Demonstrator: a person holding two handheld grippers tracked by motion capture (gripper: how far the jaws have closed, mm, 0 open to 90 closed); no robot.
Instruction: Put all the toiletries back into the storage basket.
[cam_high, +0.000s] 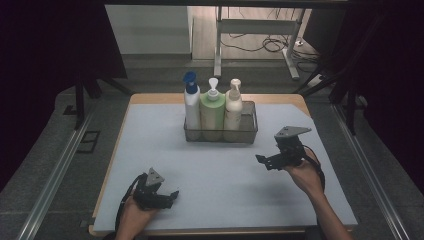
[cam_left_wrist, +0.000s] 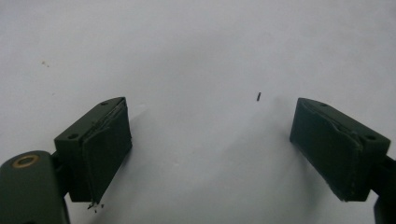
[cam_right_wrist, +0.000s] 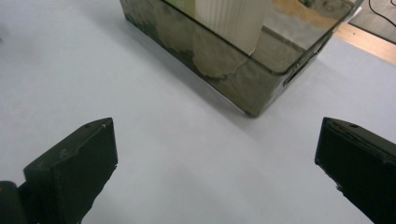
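Both tongs wide, empty: right tongs (cam_high: 265, 161) center-right near basket (cam_high: 220, 136), could clip its corner, tipping 3 bottles; left tongs (cam_high: 167, 196) lower left.

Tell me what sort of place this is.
Probably a lab or recording workspace, not a home: dark curtains flank the table, cables trail on the floor behind, and metal rails run alongside.

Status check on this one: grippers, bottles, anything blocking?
Left gripper and right gripper open, empty. Three pump bottles upright in the mesh basket. Mat between them bare.
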